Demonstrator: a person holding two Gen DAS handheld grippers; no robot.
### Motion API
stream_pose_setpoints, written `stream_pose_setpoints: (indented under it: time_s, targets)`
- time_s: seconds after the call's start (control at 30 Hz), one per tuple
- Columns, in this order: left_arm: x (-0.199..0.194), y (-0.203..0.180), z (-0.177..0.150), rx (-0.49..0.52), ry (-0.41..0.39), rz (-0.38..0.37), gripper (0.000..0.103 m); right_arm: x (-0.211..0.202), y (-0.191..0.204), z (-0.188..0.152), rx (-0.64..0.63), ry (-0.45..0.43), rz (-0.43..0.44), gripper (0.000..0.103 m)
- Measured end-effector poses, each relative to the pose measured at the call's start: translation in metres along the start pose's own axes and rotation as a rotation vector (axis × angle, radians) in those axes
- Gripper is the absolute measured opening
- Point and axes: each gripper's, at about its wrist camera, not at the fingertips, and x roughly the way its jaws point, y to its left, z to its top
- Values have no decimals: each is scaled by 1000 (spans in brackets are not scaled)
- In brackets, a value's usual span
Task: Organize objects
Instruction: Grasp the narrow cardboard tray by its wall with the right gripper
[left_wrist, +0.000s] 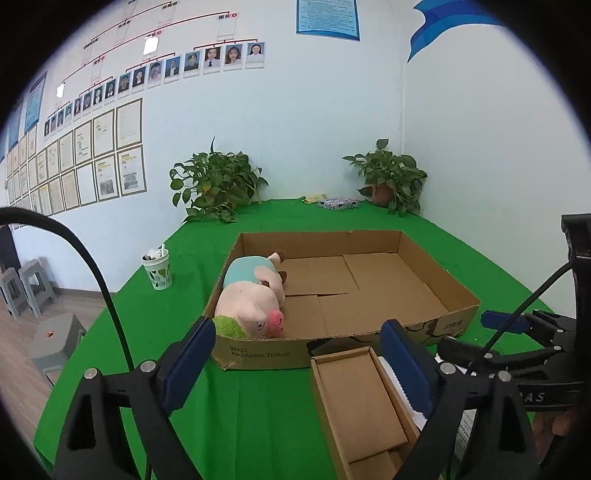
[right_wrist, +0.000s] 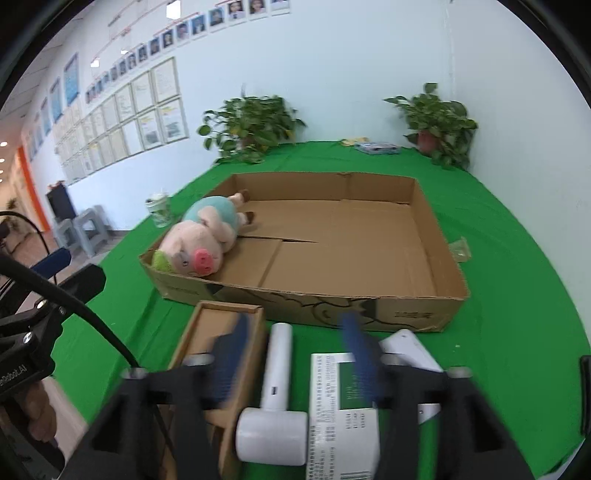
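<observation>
A large shallow cardboard box (left_wrist: 458, 306) lies on the green cloth with a pink plush pig (left_wrist: 251, 302) in its left end. In the left wrist view my left gripper (left_wrist: 295, 332) stands open. A small open cardboard box (left_wrist: 354, 402) sits under its right finger, and the left pad is well clear of it. In the right wrist view my right gripper (right_wrist: 295, 325) is open over a white hair dryer (right_wrist: 277, 369), whose handle lies between the blurred fingers untouched. A white printed box (right_wrist: 343, 406) lies under the right finger. The small cardboard box (right_wrist: 207, 332) is at the left.
Two potted plants (left_wrist: 216, 184) (left_wrist: 391, 177) and a flat packet (left_wrist: 338, 203) stand at the table's back. A patterned cup (left_wrist: 158, 271) stands left of the big box. A clear wrapper (right_wrist: 460, 249) lies to its right. Grey stools (left_wrist: 26, 291) are on the floor.
</observation>
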Motion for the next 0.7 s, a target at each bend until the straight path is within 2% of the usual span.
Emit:
stream_pose_setpoints:
  time_s: [0.03, 0.13, 0.27, 0.33, 0.43, 0.6, 0.7]
  targets:
    - [0, 1, 0, 2, 11, -3, 91, -2, 1, -3, 3, -8, 30, 97]
    - [-1, 5, -3, -13, 41, -7, 91, -3, 9, -7, -16, -9, 87, 99]
    - [-1, 10, -10, -28, 91, -14, 91, -13, 21, -24, -88, -26, 231, 99]
    - [-1, 12, -17, -33, 130, -36, 91, -18, 25, -39, -120, -7, 314, 99]
    - [2, 14, -29, -43, 201, -71, 91, -22, 30, -64, -126, 48, 374, 99]
    - [13, 15, -54, -116, 322, -175, 91, -18, 30, -88, -65, 104, 376, 99]
    - [24, 14, -64, -145, 387, -226, 91, -9, 30, -92, -64, 143, 321, 95]
